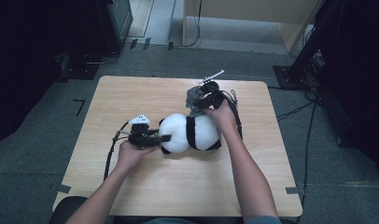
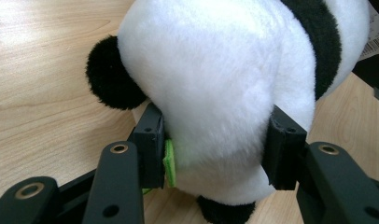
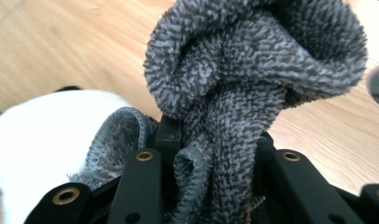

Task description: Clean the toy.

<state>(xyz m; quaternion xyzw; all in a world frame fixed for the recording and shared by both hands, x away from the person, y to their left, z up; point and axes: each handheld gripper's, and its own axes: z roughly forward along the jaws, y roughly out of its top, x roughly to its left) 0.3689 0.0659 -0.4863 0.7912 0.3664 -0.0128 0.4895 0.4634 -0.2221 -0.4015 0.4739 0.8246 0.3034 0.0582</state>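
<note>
A black-and-white plush panda toy (image 1: 190, 133) lay on its side near the middle of a light wooden table (image 1: 131, 93), held from both ends by a person seated at the near edge. The left gripper (image 1: 165, 138), in the person's left hand (image 1: 131, 154), had its two black jaws pressed into the toy's white fur, clamping the soft body between them; in the left gripper view the fur (image 2: 215, 93) bulged over both jaws, a small green felt piece (image 2: 169, 163) was caught against one of them, and a round black ear or paw (image 2: 110, 74) stood out to the side. The right gripper (image 1: 197, 106), in the right hand (image 1: 222, 116), was closed on a bunched grey terry cloth (image 3: 243, 70), which rose in folds above the jaws just beside the panda's white body (image 3: 52, 140). Cables (image 1: 108, 158) trailed from the grippers across the tabletop.
</note>
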